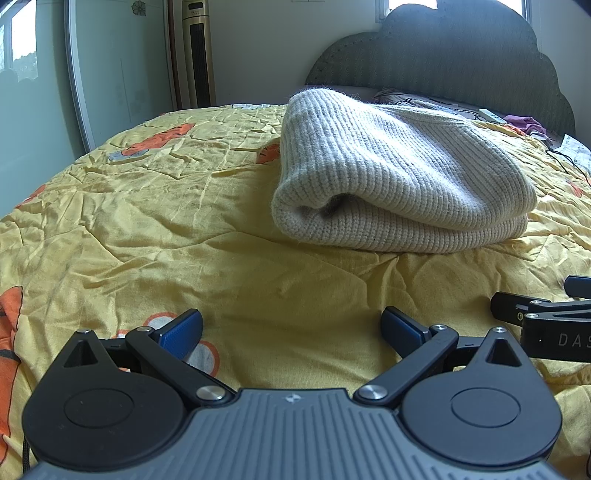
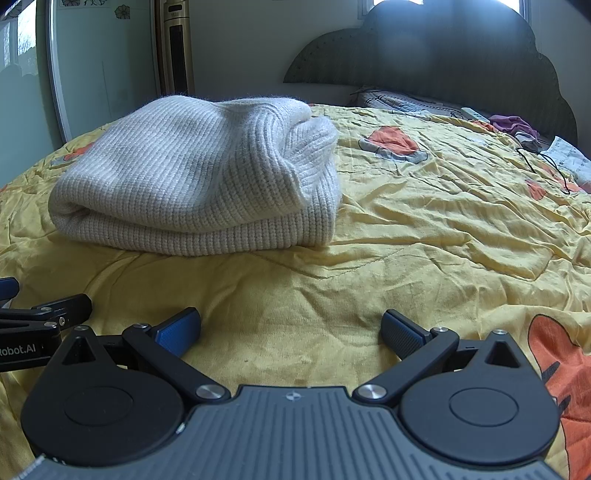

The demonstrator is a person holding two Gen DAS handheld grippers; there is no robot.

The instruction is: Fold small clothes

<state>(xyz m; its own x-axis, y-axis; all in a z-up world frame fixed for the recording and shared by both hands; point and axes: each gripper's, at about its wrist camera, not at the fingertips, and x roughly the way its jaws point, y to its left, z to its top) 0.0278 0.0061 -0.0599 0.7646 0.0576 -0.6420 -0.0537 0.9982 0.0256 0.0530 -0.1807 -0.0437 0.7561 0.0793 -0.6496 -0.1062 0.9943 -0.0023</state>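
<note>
Both grippers, the left gripper (image 1: 291, 332) and the right gripper (image 2: 290, 332), are held spread and empty low over the yellow bedspread (image 1: 147, 240), while the folded knit sweater (image 1: 399, 184) is seen lying right of centre in the left view. If one thick layer is nudged or pinched alone, the loose bundle could be pulled apart, since the springy knit is judged likely to slide on the wrinkled cover.

Daylight enters through the window (image 1: 413, 4) above the headboard (image 1: 461, 59), which blows out to white in both views and leaves the headboard backlit and dark, more so in the right wrist view. The light is soft and even; the knit sweater (image 2: 199, 173) casts only a faint shadow onto the yellow quilt (image 2: 424, 229). Fisheye distortion bows the bed's edge and bends the door frame (image 1: 75, 74). Corners vignette to black. Focus stays sharp throughout.
</note>
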